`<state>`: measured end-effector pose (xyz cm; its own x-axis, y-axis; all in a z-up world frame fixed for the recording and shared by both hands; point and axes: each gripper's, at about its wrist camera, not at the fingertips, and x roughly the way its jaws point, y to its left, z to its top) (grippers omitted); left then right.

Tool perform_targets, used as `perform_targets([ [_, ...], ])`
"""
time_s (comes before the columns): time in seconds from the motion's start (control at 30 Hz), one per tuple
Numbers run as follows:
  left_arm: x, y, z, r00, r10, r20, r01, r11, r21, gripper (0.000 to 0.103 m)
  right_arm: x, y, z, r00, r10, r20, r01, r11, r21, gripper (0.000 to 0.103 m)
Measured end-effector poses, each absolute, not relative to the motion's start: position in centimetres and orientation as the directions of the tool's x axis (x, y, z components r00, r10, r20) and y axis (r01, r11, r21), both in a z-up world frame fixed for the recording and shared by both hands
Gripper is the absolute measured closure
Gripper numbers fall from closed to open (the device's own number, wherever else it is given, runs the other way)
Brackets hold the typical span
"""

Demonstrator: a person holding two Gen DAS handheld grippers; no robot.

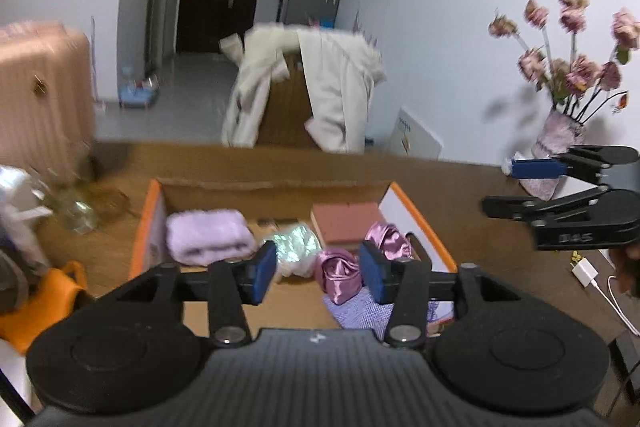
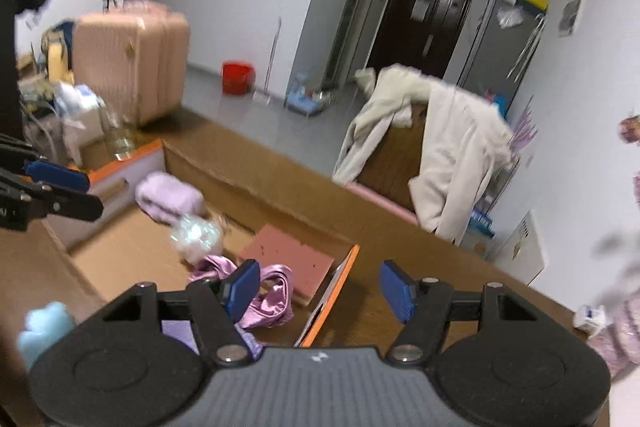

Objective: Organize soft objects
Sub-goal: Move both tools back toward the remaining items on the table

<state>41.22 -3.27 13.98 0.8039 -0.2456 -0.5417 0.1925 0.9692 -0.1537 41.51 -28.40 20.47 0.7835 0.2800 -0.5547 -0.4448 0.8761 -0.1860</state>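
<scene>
Here the pink satin cloth (image 1: 338,273) lies between the left gripper (image 1: 318,269) fingers, ungrasped.

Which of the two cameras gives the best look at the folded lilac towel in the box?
The left wrist view: the lilac towel lies nearly head-on, its folds visible, at the box's far left corner. In the right wrist view it is smaller, blurrier, seen at a slant.

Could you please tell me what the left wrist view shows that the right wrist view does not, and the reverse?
Only the left wrist view shows the vase of pink flowers and the white charger. Only the right wrist view shows the red bucket and a light blue soft object. Both show the cardboard box, the lilac towel, the pink satin cloth and the pink suitcase.
</scene>
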Motion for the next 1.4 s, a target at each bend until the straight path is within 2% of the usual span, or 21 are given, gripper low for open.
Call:
perform_targets([
  [0.13,36.0,-2.9,16.3,0.837,-0.234,-0.495,0.207,0.972,-0.11,0.044,36.0,-29.9,23.2,0.817,0.298,-0.494,-0.439,0.877,-0.197,0.026],
  [0.23,32.3,-2.7,16.8,0.851,-0.227,-0.474,0.208,0.974,-0.094,0.041,32.6,-30.6,24.0,0.826,0.313,-0.468,-0.44,0.878,-0.19,0.025],
  [0.37,27.0,-2.9,16.4,0.889,-0.164,-0.427,0.165,0.986,-0.034,0.028,28.5,-31.4,23.4,0.836,0.346,-0.425,-0.438,0.889,-0.137,0.021],
  [0.43,24.1,-3.1,15.6,0.91,-0.131,-0.394,0.14,0.99,-0.005,0.027,26.1,-31.6,22.3,0.843,0.365,-0.395,-0.436,0.894,-0.105,0.017],
  [0.53,19.4,-3.4,13.9,0.928,-0.125,-0.35,0.134,0.991,0.0,0.019,21.7,-31.8,20.0,0.843,0.405,-0.354,-0.447,0.894,-0.042,0.016],
  [0.6,16.2,-3.5,12.5,0.938,-0.11,-0.329,0.112,0.994,-0.014,0.018,18.7,-31.9,18.0,0.843,0.424,-0.33,-0.447,0.894,0.007,0.015],
  [0.7,12.7,-3.4,10.7,0.941,-0.098,-0.323,0.088,0.995,-0.045,0.015,14.6,-31.4,15.1,0.845,0.419,-0.331,-0.432,0.901,0.039,0.014],
  [0.8,10.1,-2.7,8.9,0.93,-0.085,-0.357,0.053,0.994,-0.098,0.014,10.6,-31.1,12.8,0.842,0.417,-0.341,-0.422,0.904,0.066,0.014],
  [0.97,8.8,-1.9,8.4,0.928,-0.029,-0.37,0.002,0.997,-0.071,0.013,8.7,-31.1,11.2,0.825,0.426,-0.372,-0.422,0.901,0.098,0.014],
  [1.1,10.0,-1.9,8.1,0.925,-0.037,-0.379,0.003,0.996,-0.091,0.013,9.5,-30.5,10.4,0.812,0.446,-0.378,-0.426,0.894,0.14,0.014],
  [1.2,11.4,-1.9,7.3,0.91,-0.038,-0.413,0.003,0.996,-0.085,0.013,10.7,-30.1,9.8,0.814,0.432,-0.388,-0.42,0.899,0.12,0.014],
  [1.4,15.7,-3.8,6.1,0.88,-0.112,-0.463,0.075,0.992,-0.098,0.013,15.9,-32.3,8.2,0.823,0.375,-0.426,-0.309,0.926,0.217,0.014],
])
